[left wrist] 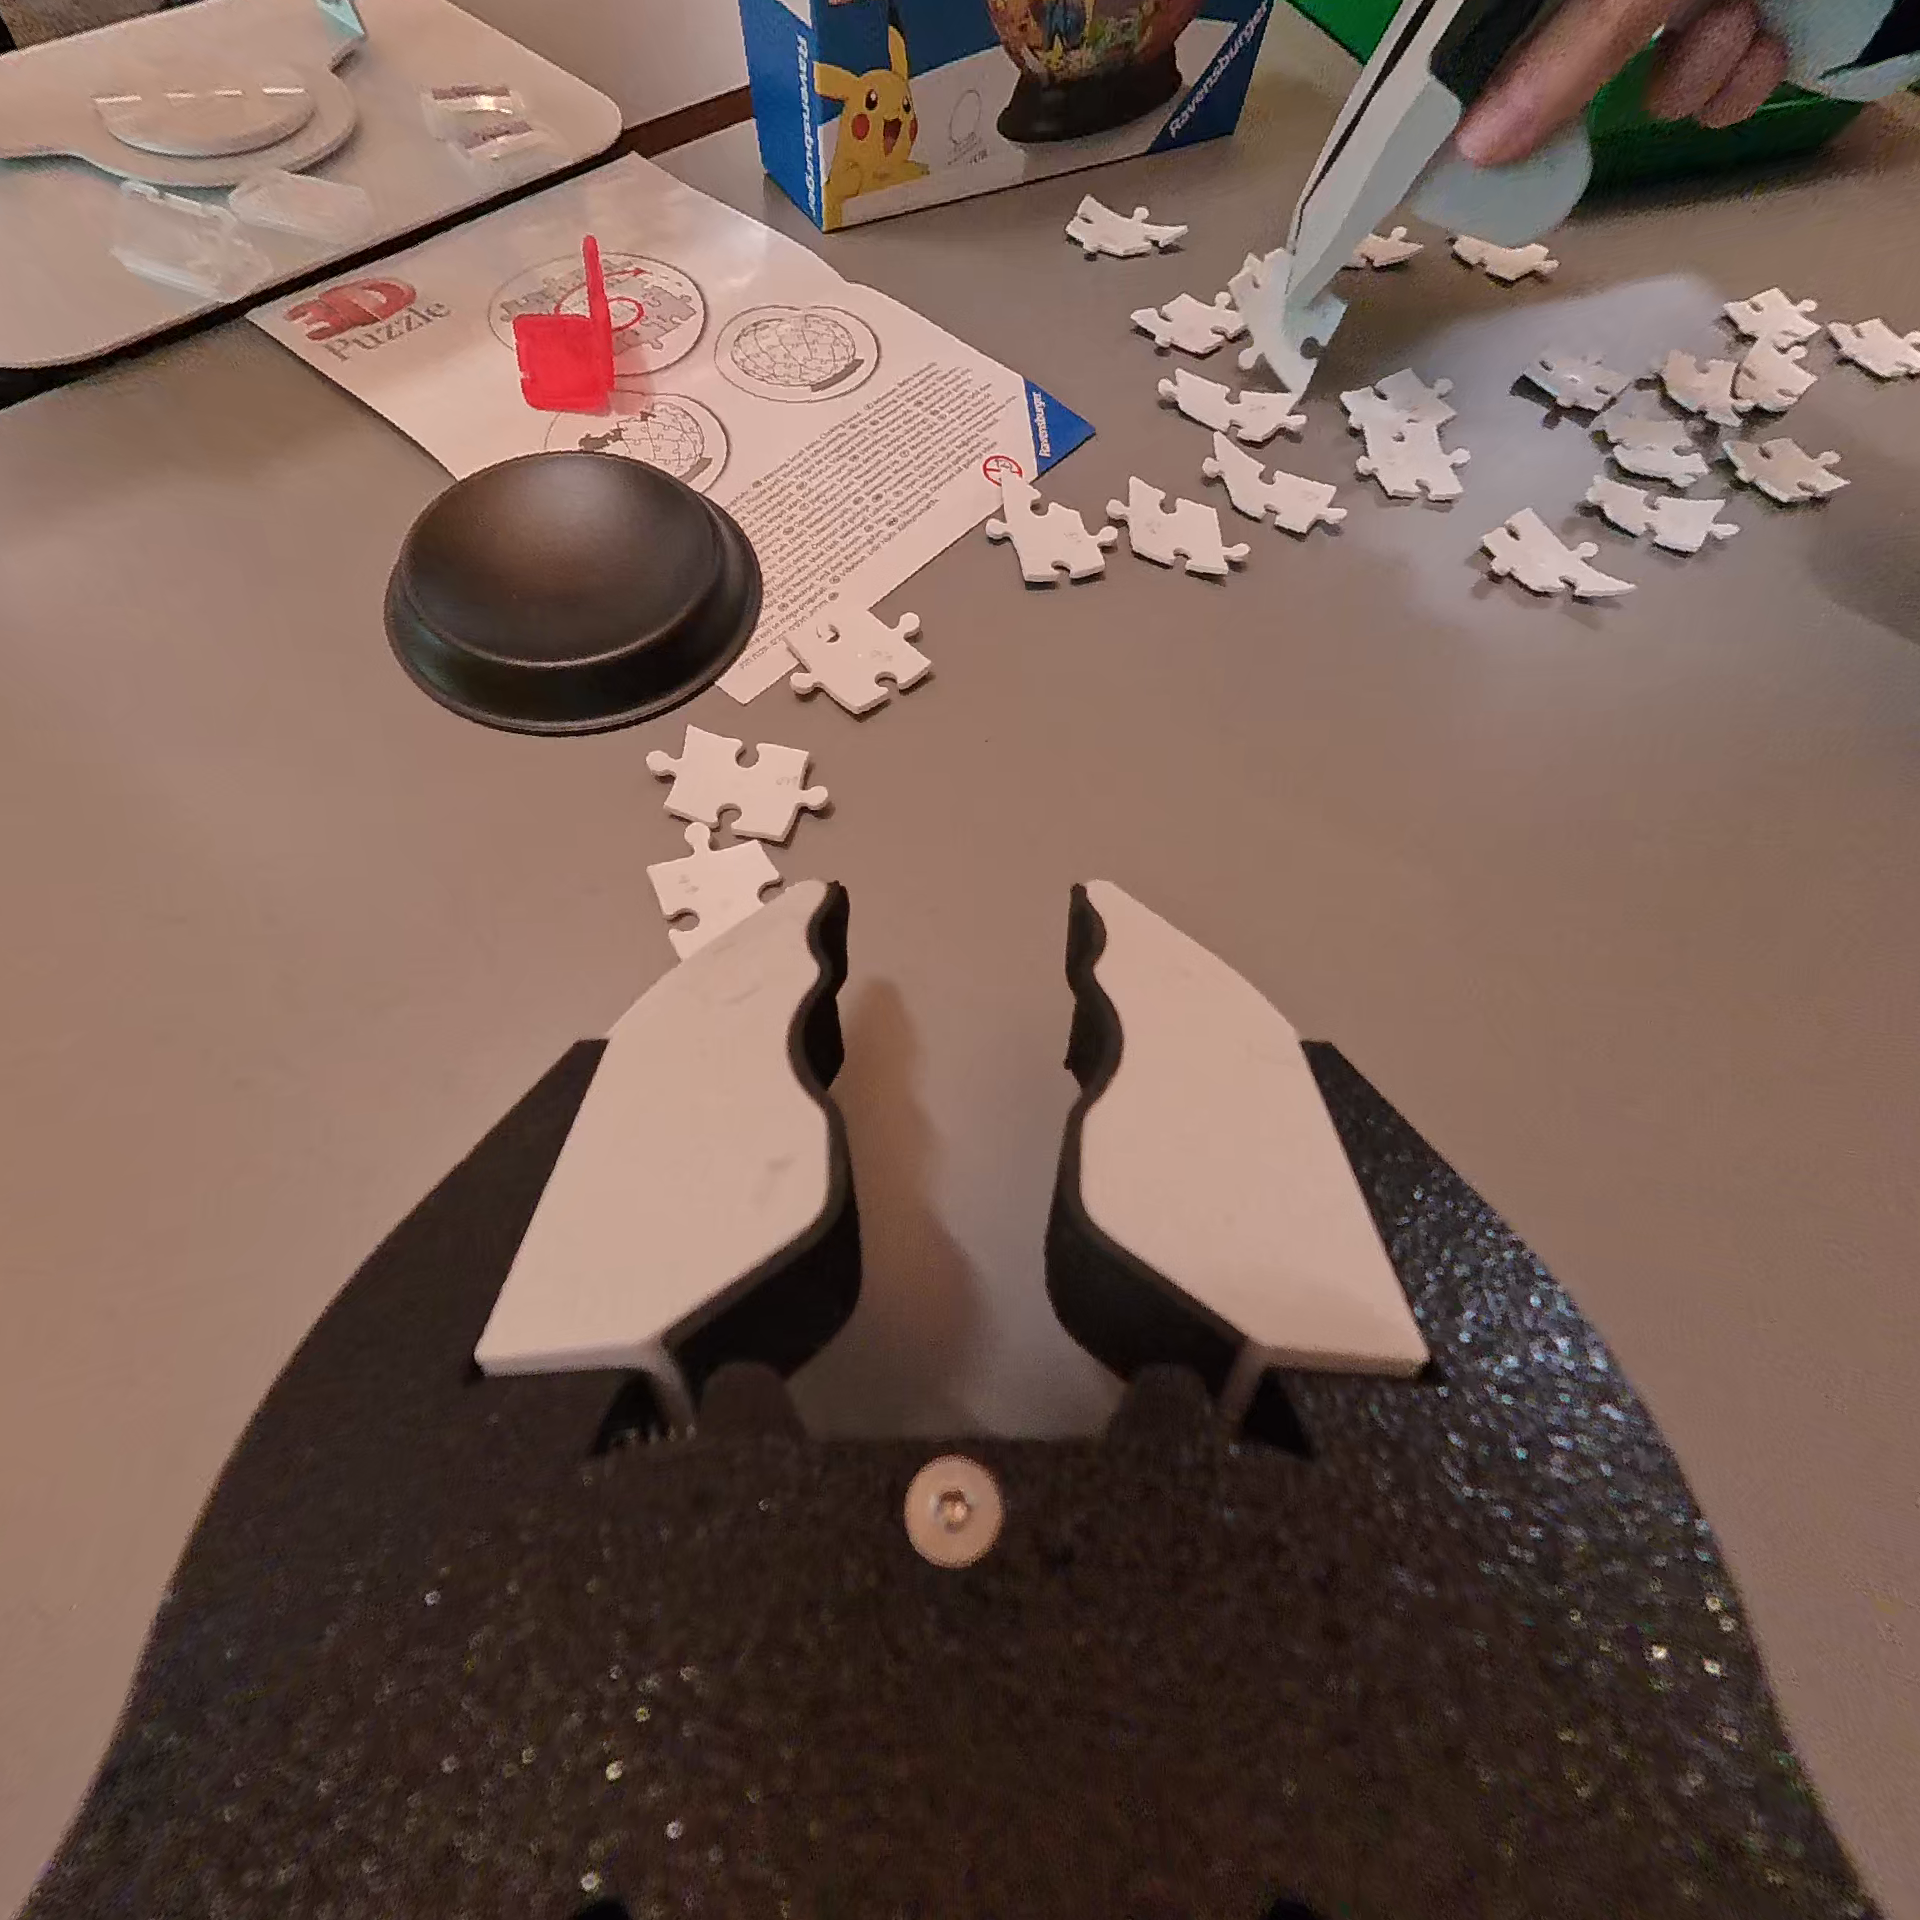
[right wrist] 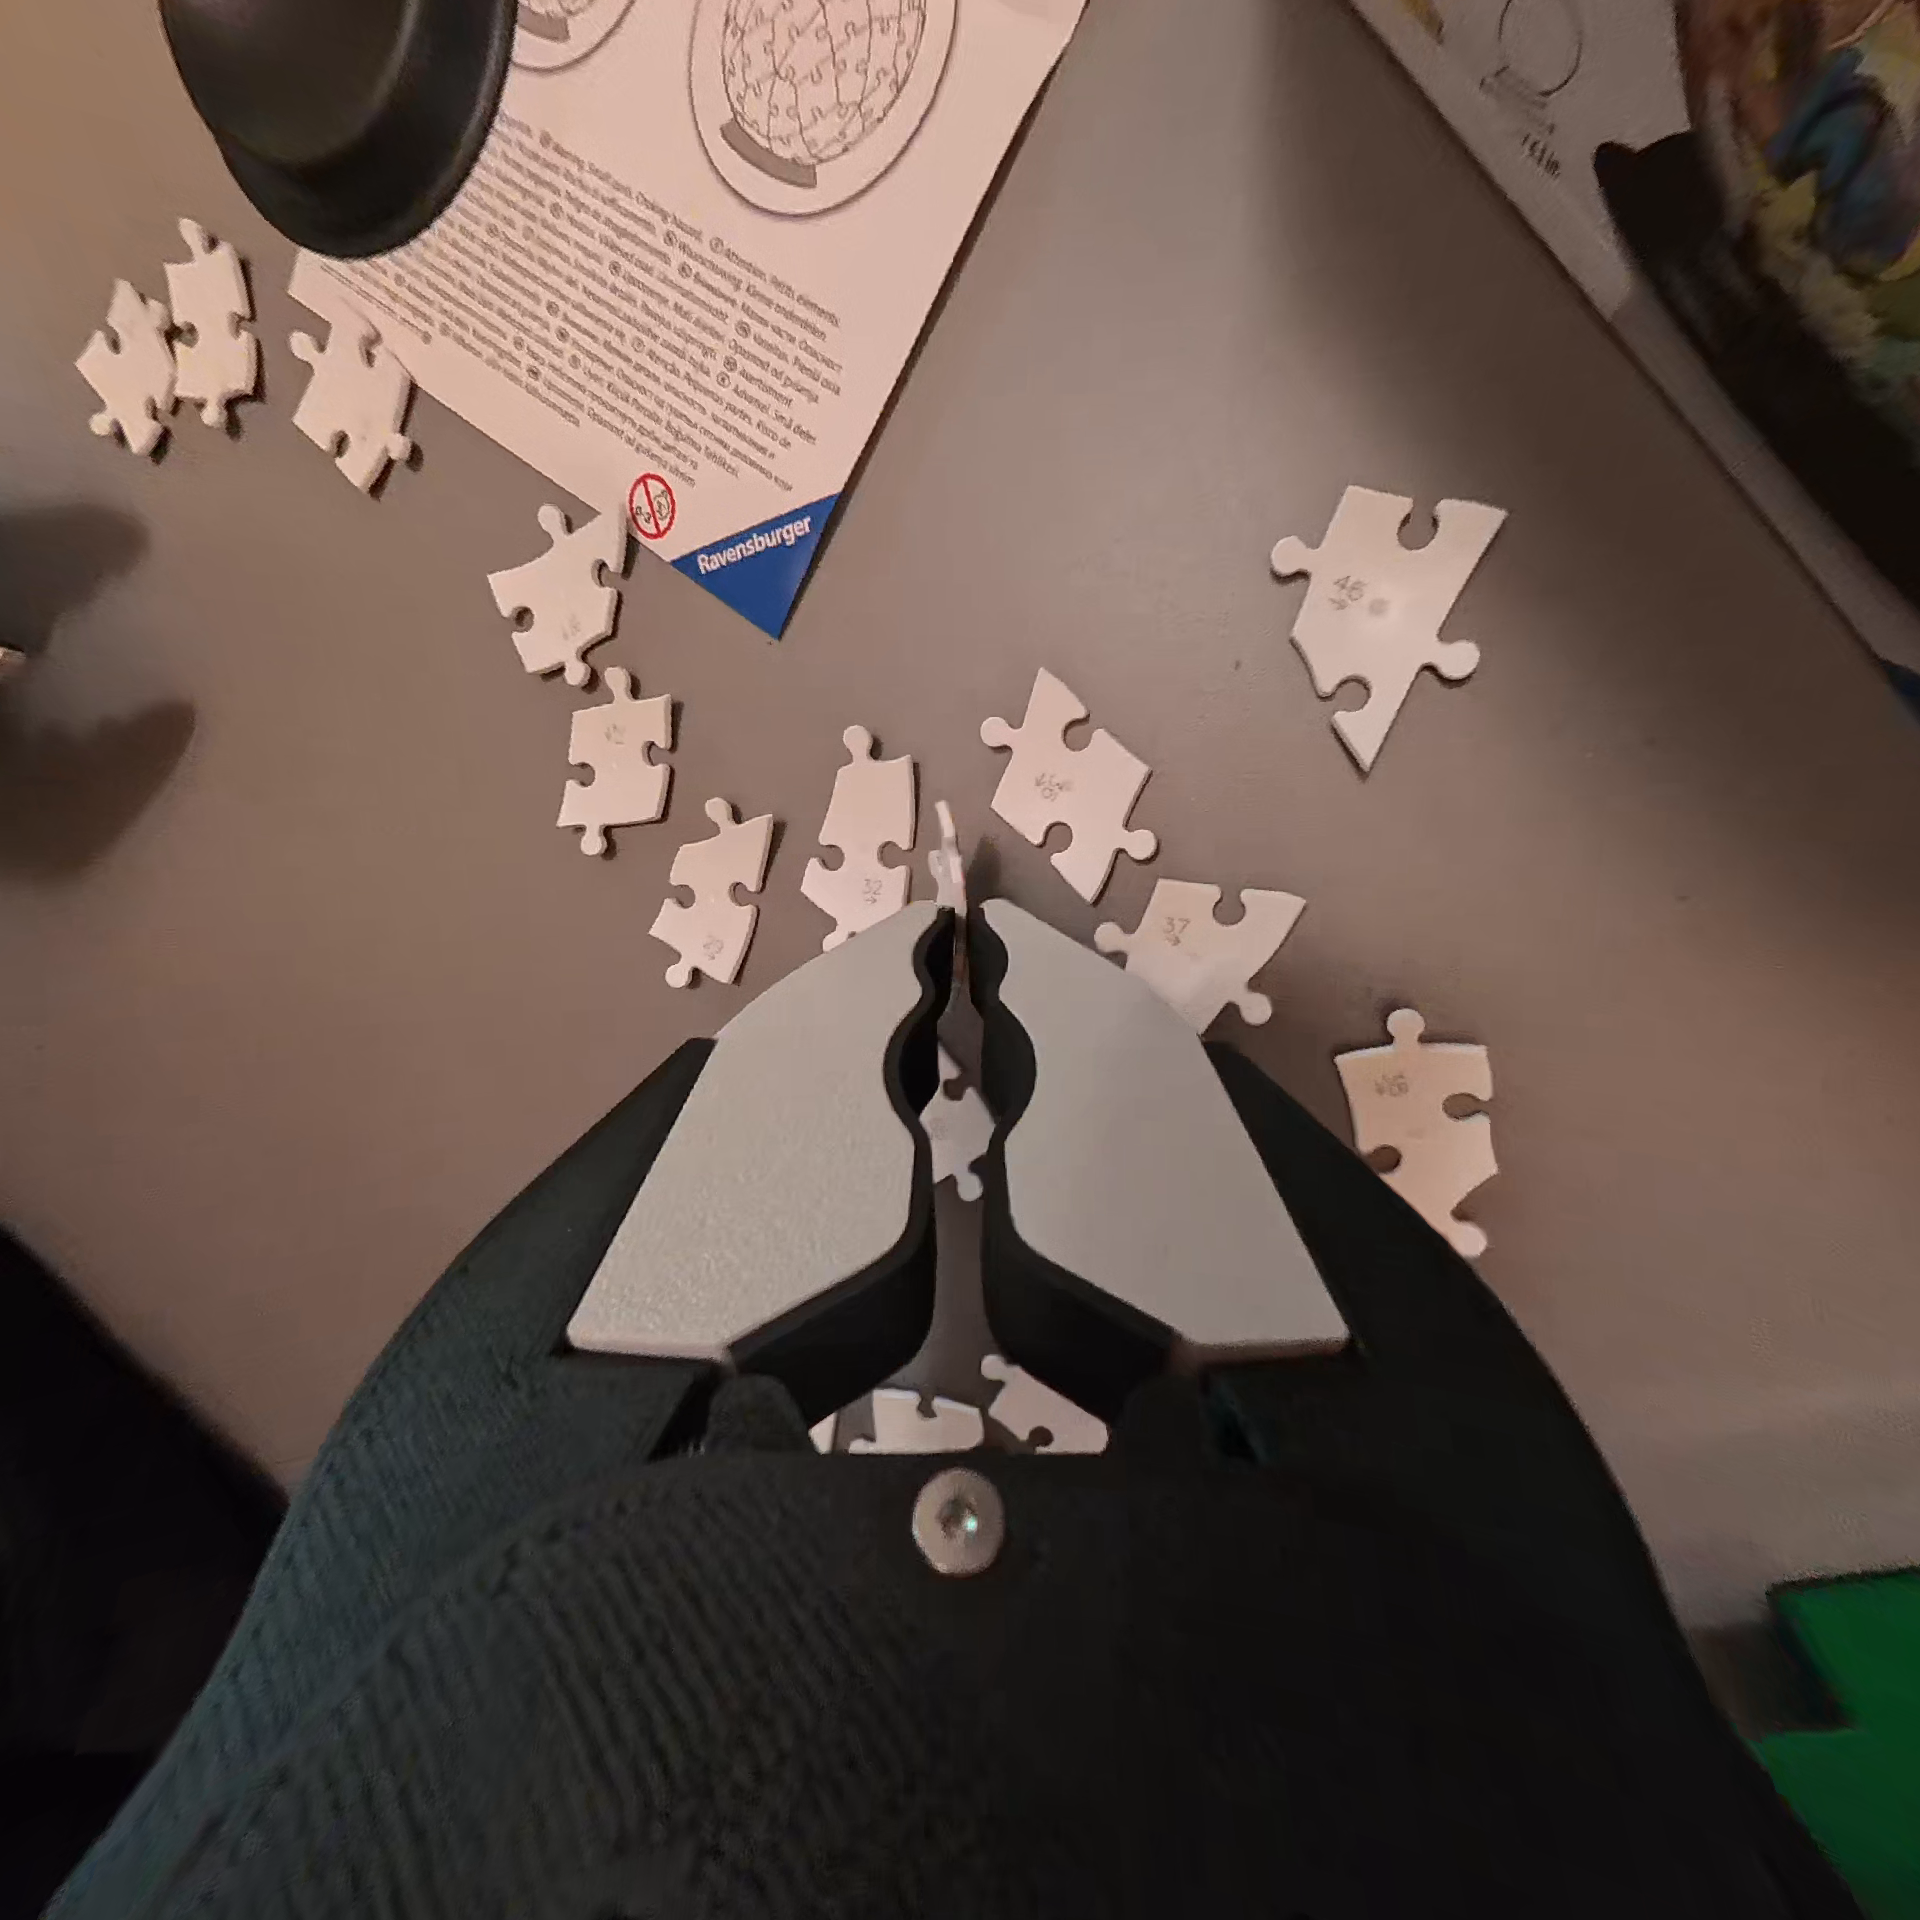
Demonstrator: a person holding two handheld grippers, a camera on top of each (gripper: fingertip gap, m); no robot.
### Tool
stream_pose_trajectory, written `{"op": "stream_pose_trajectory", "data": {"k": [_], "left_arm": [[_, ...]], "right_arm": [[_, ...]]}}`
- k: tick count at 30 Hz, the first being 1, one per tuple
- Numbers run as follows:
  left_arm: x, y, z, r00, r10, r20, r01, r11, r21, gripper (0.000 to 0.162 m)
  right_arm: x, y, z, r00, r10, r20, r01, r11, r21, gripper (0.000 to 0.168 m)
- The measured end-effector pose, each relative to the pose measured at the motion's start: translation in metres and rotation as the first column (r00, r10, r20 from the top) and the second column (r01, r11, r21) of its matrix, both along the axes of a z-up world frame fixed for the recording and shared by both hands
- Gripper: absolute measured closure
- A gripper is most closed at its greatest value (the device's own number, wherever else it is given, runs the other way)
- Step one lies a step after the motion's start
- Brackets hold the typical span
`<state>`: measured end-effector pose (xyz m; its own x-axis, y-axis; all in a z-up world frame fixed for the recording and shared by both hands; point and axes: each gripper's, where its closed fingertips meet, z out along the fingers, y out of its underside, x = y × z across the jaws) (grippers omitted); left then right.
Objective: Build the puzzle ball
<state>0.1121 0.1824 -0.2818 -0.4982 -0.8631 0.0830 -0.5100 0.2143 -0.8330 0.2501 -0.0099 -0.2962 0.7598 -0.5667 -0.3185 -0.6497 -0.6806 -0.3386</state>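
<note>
Left wrist cam: low over grey table (left wrist: pixel 1247 831), looking fwd at shallow angle along its fingers; far end takes in black stand (left wrist: pixel 566 603), instruction sheet (left wrist: pixel 831 416), puzzle box (left wrist: pixel 987 104).

Right wrist cam: close, steep, near top-down over scattered puzzle pieces (right wrist: pixel 1070 784).

Overlap: stand (right wrist: pixel 343 114), sheet (right wrist: pixel 727 312), pieces (left wrist: pixel 1403 436), box edge (right wrist: pixel 1558 156). Right gripper (left wrist: pixel 1311 301) shows far right in left view.
</note>
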Motion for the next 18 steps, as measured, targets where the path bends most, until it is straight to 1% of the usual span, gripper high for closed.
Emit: {"op": "stream_pose_trajectory", "data": {"k": [2,5,8,13,16,18], "left_arm": [[0.0,-0.001,-0.001,1.0,-0.006,-0.004,0.006,1.0,0.004,0.122],[-0.001,-0.002,-0.002,1.0,-0.014,-0.009,0.014,1.0,0.012,0.122],[-0.001,-0.003,-0.003,1.0,-0.018,-0.01,0.018,1.0,0.023,0.122],[-0.001,-0.004,-0.005,1.0,-0.027,-0.015,0.028,0.999,0.042,0.122],[-0.002,-0.005,-0.006,0.999,-0.032,-0.013,0.033,0.998,0.05,0.122],[-0.002,-0.005,-0.006,0.999,-0.033,-0.013,0.034,0.998,0.053,0.122]], "right_arm": [[0.003,0.006,0.001,1.0,0.009,0.004,-0.009,1.0,0.021,0.166],[0.008,0.01,-0.002,1.0,0.028,0.008,-0.027,1.0,-0.005,0.165],[0.012,0.022,-0.002,0.998,0.049,0.034,-0.05,0.999,0.009,0.166],[0.022,0.048,0.001,0.998,0.023,0.06,-0.029,0.995,0.094,0.166],[0.023,0.061,-0.002,0.999,-0.016,0.029,0.011,0.986,0.165,0.166],[0.025,0.063,-0.004,0.999,-0.032,0.032,0.026,0.984,0.178,0.165]]}}
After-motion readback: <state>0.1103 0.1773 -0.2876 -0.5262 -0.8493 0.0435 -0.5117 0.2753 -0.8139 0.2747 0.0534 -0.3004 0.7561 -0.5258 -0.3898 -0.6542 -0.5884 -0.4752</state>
